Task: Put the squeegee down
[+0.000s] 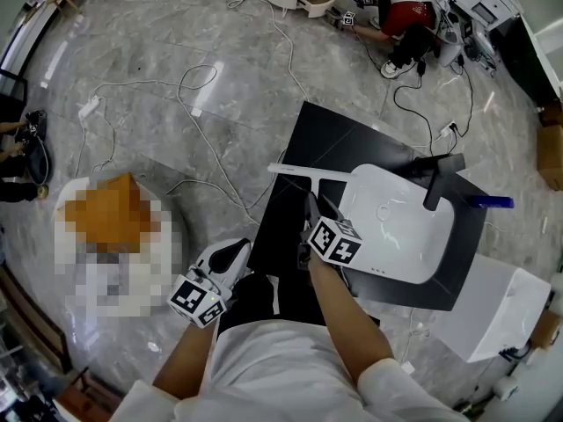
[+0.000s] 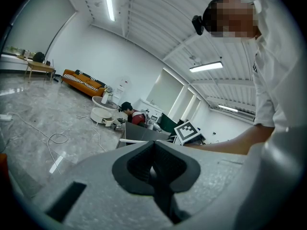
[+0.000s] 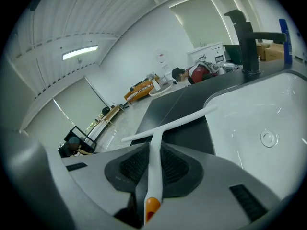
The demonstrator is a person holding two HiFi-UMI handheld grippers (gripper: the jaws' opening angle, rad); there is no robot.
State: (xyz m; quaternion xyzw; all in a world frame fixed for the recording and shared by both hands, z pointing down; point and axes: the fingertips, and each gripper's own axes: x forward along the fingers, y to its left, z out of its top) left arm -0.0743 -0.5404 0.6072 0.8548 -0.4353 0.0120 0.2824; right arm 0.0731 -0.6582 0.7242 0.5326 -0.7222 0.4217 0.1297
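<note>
Over the black desk's left edge, beside the white sink basin, the right tongs pinch the white T-shaped plastic squeegee by its orange-tipped handle, blade crosswise, seemingly to lay it flat, while the left tongs, pressed together and empty, hang clear.

A glossy grey marble floor lies strewn with white cables — an orange sofa stands against the white wall (far end), strip lights on the ribbed ceiling.
</note>
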